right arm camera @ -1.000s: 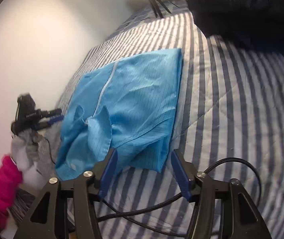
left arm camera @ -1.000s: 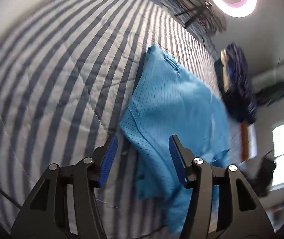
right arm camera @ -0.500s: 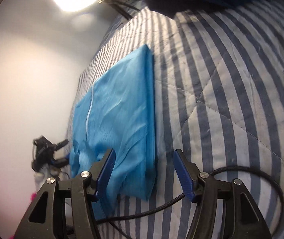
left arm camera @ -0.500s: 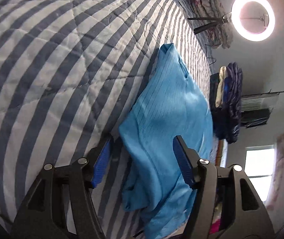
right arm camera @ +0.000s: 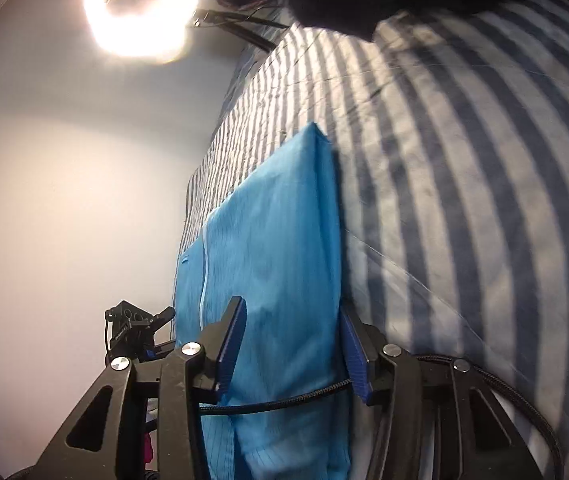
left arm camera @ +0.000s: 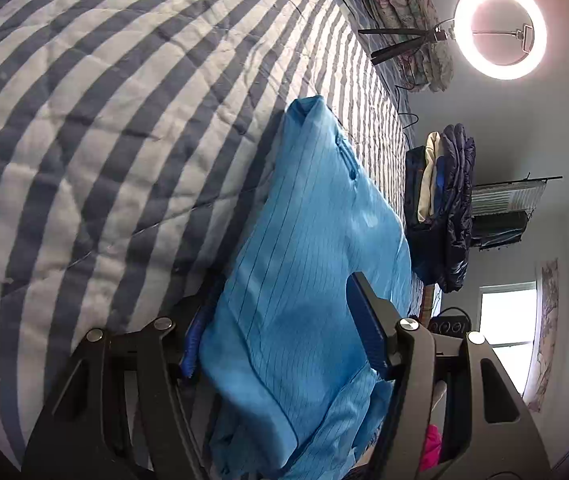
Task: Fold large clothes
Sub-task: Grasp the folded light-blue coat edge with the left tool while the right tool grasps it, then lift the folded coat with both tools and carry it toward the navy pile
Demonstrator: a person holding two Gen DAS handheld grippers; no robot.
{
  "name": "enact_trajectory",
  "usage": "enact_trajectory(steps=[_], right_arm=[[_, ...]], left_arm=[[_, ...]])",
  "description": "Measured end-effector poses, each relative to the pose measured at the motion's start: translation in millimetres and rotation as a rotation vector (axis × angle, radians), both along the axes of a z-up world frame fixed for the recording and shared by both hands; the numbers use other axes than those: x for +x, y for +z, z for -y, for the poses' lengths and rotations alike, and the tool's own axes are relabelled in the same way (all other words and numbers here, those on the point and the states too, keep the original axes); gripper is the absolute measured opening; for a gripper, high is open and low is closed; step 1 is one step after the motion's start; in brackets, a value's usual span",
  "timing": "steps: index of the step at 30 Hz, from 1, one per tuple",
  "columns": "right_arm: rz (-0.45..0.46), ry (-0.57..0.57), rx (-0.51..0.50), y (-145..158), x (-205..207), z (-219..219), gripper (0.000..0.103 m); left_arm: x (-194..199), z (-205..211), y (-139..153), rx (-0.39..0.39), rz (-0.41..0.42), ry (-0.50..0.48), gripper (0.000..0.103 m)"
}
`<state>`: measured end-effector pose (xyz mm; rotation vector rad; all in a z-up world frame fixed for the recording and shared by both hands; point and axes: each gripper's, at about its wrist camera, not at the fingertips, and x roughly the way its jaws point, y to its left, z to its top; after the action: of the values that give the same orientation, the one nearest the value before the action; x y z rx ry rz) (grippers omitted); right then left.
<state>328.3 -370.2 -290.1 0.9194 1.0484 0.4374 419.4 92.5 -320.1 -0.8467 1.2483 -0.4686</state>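
Note:
A bright blue pinstriped garment (left arm camera: 316, 208) lies partly folded, as a long panel, on the striped quilt (left arm camera: 104, 120). My left gripper (left arm camera: 280, 292) straddles its near corner: one finger is tucked at the cloth's edge by the quilt, the other rides above the fabric, with a wide gap. In the right wrist view the same garment (right arm camera: 276, 220) shows its zip and a straight folded edge. My right gripper (right arm camera: 290, 304) has that edge between its fingers and its jaws are closing. The pads still stand apart on either side of the cloth.
A black cable (right arm camera: 284, 400) crosses under the right gripper's fingers. A lit ring light (left arm camera: 500, 72) on a tripod stands at the bed's far end. Dark folded clothes (left arm camera: 452, 200) are piled beside the garment. A rolled blanket (left arm camera: 404, 12), a window (left arm camera: 504, 316) and a white wall (right arm camera: 64, 200) border the bed.
Both grippers have dropped and come in onto the garment's near end, rolling as they went. The left fingers now straddle the cloth, and the right jaws have narrowed around the folded edge.

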Motion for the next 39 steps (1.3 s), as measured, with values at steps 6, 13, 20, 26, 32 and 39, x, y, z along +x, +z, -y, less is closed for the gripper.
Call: enact_trajectory(steps=[6, 13, 20, 26, 32, 39], right_arm=[[-0.008, 0.0, -0.022, -0.2, 10.9, -12.4, 0.036], [0.022, 0.041, -0.203, 28.4, 12.5, -32.8, 0.008], [0.119, 0.088, -0.432, 76.7, 9.5, -67.3, 0.005], [0.175, 0.096, -0.508, 104.4, -0.9, -78.6, 0.004], [0.205, 0.093, -0.585, 130.8, -16.0, -73.0, 0.004], [0.241, 0.064, -0.672, 166.1, -32.4, -47.4, 0.004]], left_arm=[[4.3, 21.0, -0.2, 0.072, 0.016, -0.022, 0.032], [-3.8, 51.0, 24.9, 0.232, 0.134, -0.083, 0.007], [-22.2, 69.7, 54.3, 0.307, 0.245, -0.104, 0.003], [-38.7, 77.2, 77.2, 0.328, 0.313, -0.129, 0.003], [-48.3, 94.9, 97.9, 0.321, 0.358, -0.14, 0.002], [-45.5, 137.4, 133.5, 0.283, 0.445, -0.192, 0.002]])
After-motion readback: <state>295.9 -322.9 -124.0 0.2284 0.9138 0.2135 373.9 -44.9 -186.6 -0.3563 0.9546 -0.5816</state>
